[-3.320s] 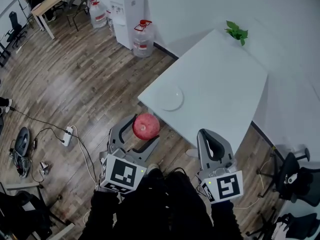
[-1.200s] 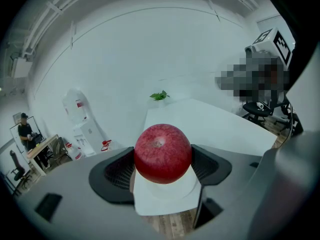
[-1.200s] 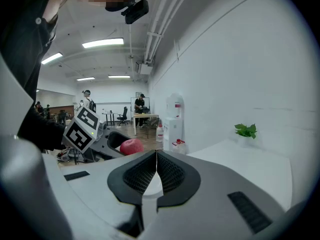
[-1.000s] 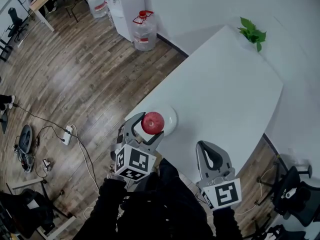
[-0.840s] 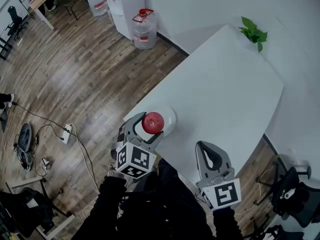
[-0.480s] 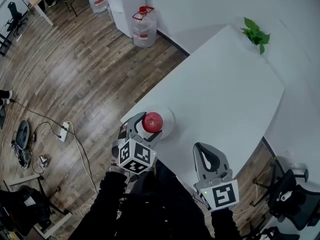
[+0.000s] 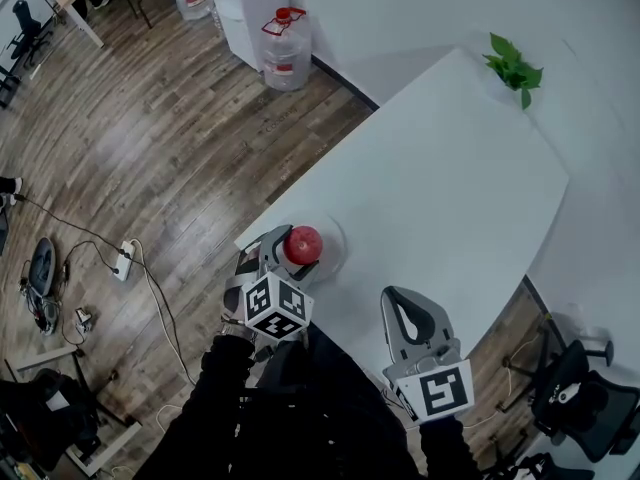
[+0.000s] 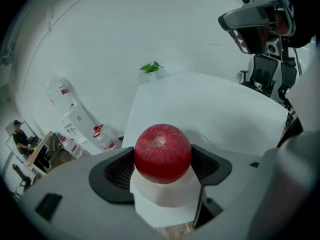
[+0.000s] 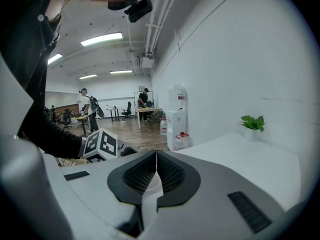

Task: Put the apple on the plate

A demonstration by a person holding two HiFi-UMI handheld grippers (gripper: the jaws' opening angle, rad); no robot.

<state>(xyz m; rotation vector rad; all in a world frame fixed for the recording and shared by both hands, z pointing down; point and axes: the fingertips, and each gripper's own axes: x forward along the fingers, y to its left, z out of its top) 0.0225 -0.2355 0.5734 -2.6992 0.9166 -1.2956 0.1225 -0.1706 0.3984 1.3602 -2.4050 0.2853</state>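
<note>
A red apple (image 7: pixel 303 242) is held between the jaws of my left gripper (image 7: pixel 296 251), which is shut on it. In the left gripper view the apple (image 8: pixel 162 153) fills the gap, both dark pads pressing its sides. Right under it lies the white plate (image 7: pixel 333 240), near the corner of the white table (image 7: pixel 450 178); the plate (image 8: pixel 167 206) shows just below the apple. Whether the apple touches the plate I cannot tell. My right gripper (image 7: pixel 394 298) hovers over the table's near edge, shut and holding nothing, its pads meeting (image 9: pixel 156 156).
A green potted plant (image 7: pixel 512 66) stands at the table's far corner. Water jugs (image 7: pixel 282 46) and a dispenser are on the wooden floor beyond the table. Cables and a power strip (image 7: pixel 125 258) lie on the floor at left. An office chair (image 7: pixel 575 393) is at lower right.
Since 3.3 s ago my left gripper carried the apple from beside the table's edge to over the plate. In the last second both grippers barely shifted.
</note>
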